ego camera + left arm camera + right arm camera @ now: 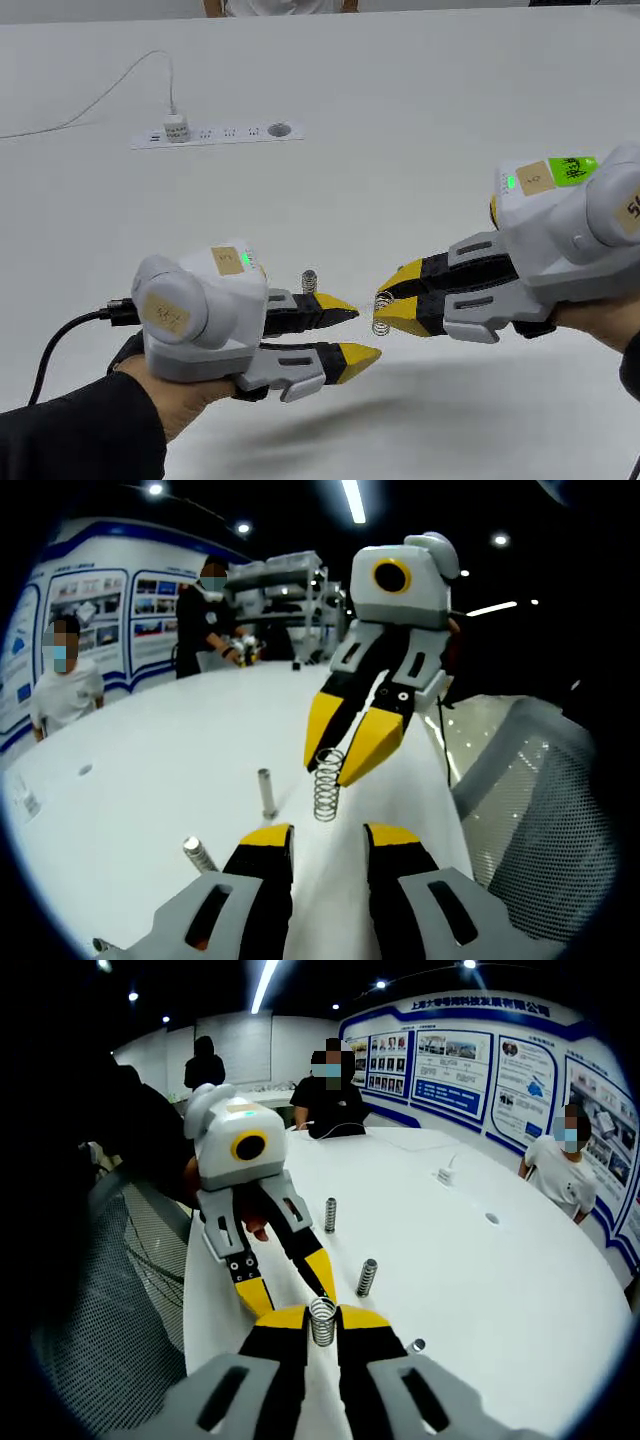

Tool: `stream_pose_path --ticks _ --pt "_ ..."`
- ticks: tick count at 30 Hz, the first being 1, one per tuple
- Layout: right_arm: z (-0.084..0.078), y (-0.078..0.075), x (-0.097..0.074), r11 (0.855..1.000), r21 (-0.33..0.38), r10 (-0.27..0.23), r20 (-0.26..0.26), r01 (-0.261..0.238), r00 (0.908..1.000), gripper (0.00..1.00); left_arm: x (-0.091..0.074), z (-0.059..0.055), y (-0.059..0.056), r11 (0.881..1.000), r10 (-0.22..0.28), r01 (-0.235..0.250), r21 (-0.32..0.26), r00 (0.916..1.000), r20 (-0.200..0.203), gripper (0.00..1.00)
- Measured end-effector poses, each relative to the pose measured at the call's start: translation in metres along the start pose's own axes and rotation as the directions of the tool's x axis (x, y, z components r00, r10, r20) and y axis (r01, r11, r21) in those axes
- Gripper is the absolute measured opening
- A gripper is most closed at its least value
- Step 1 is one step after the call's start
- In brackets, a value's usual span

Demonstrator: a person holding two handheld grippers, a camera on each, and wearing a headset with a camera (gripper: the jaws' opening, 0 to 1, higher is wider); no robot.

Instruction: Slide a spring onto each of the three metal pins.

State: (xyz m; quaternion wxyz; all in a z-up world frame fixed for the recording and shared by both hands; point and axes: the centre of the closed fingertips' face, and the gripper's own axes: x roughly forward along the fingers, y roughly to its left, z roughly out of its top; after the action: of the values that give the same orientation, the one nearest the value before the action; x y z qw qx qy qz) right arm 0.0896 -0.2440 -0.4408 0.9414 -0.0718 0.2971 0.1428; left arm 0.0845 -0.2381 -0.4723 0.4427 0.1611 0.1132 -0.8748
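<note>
The white table (pixel 420 150) runs wide under both tools. The left gripper (pixel 368 333) hangs with its jaws apart and nothing between them. The right gripper (pixel 377 307) pinches a spring (pixel 321 1322) in its yellow tips, just off the left one's. The head view takes in a power strip (pixel 215 132). The right gripper view brings out three pins standing on the table: a far pin (pixel 330 1215) and a middle pin (pixel 367 1277), both looking coiled, and a short pin (pixel 418 1344).

Three springs (pixel 321 1320), three metal pins (pixel 418 1344), two grippers (pixel 366 333), one power strip (pixel 215 133) and one charger (pixel 176 128).
</note>
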Motion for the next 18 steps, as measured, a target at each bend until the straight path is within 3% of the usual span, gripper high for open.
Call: stream_pose_path --ticks 6,18 --pt "0.000 -0.005 -0.004 1.000 0.012 -0.019 0.006 0.019 0.9998 0.12 -0.013 -0.001 -0.002 1.000 -0.001 0.001 0.015 1.0000 0.000 0.35" --pt "-0.003 -0.018 -0.012 0.998 0.039 -0.058 0.016 0.058 0.9982 0.12 -0.048 -0.009 0.009 0.999 0.038 -0.038 -0.007 0.9993 0.004 0.42"
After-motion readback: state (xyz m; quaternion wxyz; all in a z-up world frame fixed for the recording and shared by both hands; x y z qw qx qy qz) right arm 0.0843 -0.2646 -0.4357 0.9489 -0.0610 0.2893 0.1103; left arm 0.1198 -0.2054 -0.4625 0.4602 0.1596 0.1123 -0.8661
